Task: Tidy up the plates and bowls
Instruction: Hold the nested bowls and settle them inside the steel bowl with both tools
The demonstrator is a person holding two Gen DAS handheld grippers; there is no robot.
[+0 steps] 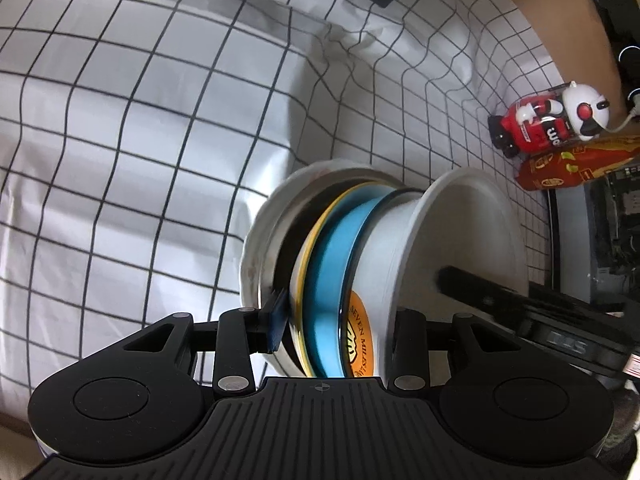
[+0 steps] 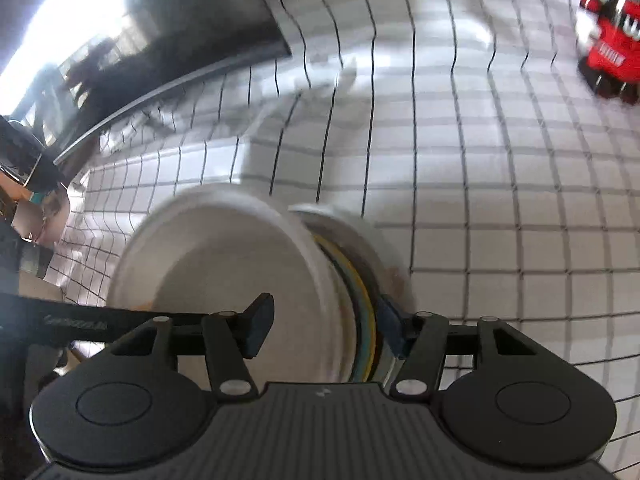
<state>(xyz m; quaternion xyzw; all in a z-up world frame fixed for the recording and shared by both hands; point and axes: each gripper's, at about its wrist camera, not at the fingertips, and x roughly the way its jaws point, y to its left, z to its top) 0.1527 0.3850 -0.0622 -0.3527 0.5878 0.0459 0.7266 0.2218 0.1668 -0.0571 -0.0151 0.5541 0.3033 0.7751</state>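
- The nested stack of plates and bowls [image 1: 344, 264] is held on edge, rims upright, off the white cloth with a black grid [image 1: 120, 128], in the near middle of both views. To my eye both grippers share it so the dishes stay pressed together as one bundle.
- Outermost on the right is a wide white bowl [image 1: 472, 232]; inside the stack sit a blue-banded dish [image 1: 340, 280], a yellow-rimmed one, and a scalloped white plate [image 1: 260, 248] on the left.
- The left gripper [image 1: 334, 320] is part open, its pads pressing the stack's near edge.
- The right gripper [image 2: 324, 328] is also partly open around the stack; its left pad sits inside the white bowl, contact unclear.
- A red and white toy figure [image 1: 548, 124] lies far right.
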